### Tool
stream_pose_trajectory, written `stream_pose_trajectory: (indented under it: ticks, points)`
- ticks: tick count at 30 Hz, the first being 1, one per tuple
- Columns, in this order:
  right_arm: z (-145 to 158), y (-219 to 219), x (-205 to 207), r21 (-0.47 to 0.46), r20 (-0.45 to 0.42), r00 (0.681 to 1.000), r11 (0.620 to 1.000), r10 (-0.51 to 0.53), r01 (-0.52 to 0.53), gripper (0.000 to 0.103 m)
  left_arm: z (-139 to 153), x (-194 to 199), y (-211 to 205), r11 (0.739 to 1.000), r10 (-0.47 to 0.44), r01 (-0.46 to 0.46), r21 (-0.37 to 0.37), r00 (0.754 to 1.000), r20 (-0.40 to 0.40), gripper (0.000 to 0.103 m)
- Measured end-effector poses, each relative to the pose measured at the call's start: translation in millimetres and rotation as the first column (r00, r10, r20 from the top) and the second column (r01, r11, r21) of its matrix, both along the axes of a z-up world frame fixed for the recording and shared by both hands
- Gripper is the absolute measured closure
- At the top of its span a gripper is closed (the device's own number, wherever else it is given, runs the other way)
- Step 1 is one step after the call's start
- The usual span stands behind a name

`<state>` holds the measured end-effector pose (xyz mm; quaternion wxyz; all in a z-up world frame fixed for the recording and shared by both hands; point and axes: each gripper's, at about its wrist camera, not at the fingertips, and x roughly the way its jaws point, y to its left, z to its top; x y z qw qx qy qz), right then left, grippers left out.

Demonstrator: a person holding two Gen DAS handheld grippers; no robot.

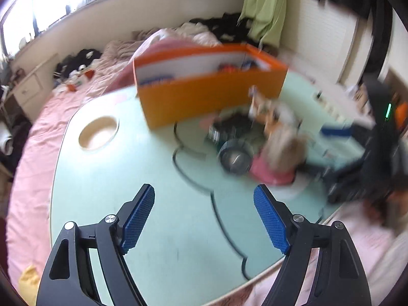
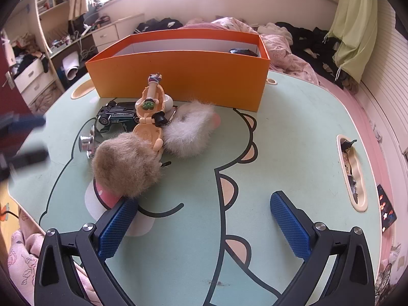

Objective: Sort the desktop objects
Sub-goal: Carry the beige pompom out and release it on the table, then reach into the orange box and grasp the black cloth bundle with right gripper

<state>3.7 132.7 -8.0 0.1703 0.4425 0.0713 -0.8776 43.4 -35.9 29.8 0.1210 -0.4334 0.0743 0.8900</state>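
An orange box (image 2: 178,76) stands at the back of the mint-green table (image 2: 255,229), with a dark item (image 2: 242,51) inside at its right end. In front lie a toy car (image 2: 117,117), a peach jointed figure (image 2: 150,109), a white fluffy ball (image 2: 190,130), a brown fluffy ball (image 2: 127,165) and a small metal piece (image 2: 88,141). My right gripper (image 2: 204,199) is open and empty, its left finger just below the brown ball. My left gripper (image 1: 203,187) is open and empty over bare table, short of the blurred pile (image 1: 255,148) and box (image 1: 211,97). It also shows blurred (image 2: 38,139).
A round recess (image 1: 98,132) sits in the table left of the box. A long slot (image 2: 353,173) at the right edge holds small items. A pink bed (image 2: 293,58) with clothes surrounds the table. Drawers and shelves (image 2: 38,71) stand far left.
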Motion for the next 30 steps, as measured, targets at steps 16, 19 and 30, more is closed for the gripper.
stream_pose_trajectory:
  ticks: [16,19,30]
  points:
    - [3,2,5,-0.012,-0.049,0.999,1.000,-0.016,0.016,0.000,-22,3,34,0.999,-0.005,0.011,0.047,0.994,-0.108,0.000]
    - [3,3,6,-0.018,-0.065,0.998,1.000,-0.025,0.024,0.000,-23,4,35,0.998,0.010,-0.002,0.059,0.990,-0.139,0.000]
    - [67,25,-15,-0.235,-0.146,0.987,0.972,-0.061,0.026,0.032,-31,4,37,0.998,0.023,-0.014,0.058,0.987,-0.160,0.000]
